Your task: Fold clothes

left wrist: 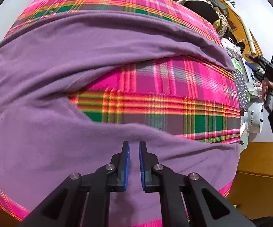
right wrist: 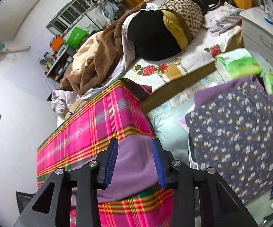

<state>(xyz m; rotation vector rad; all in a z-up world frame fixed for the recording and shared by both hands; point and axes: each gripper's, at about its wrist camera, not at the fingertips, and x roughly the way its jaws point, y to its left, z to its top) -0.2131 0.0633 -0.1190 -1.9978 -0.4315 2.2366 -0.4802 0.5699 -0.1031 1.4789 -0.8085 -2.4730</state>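
A purple garment (left wrist: 102,60) lies spread and wrinkled over a pink plaid cloth (left wrist: 174,87) that covers the table. My left gripper (left wrist: 134,143) hovers over the garment's near part, open by a narrow gap with nothing between its blue pads (left wrist: 127,162). A hand holds my right gripper (left wrist: 263,66) off the table's right side. In the right wrist view my right gripper (right wrist: 135,141) is open wide above a corner of the purple garment (right wrist: 134,162) at the plaid cloth's (right wrist: 98,124) edge.
A folded stack topped by a navy floral cloth (right wrist: 231,132) sits to the right. Green tissue packs (right wrist: 236,62) and white drawers (right wrist: 265,32) stand beyond it. A bed (right wrist: 193,60) with a brown blanket (right wrist: 102,56) and a lying person (right wrist: 155,32) is behind.
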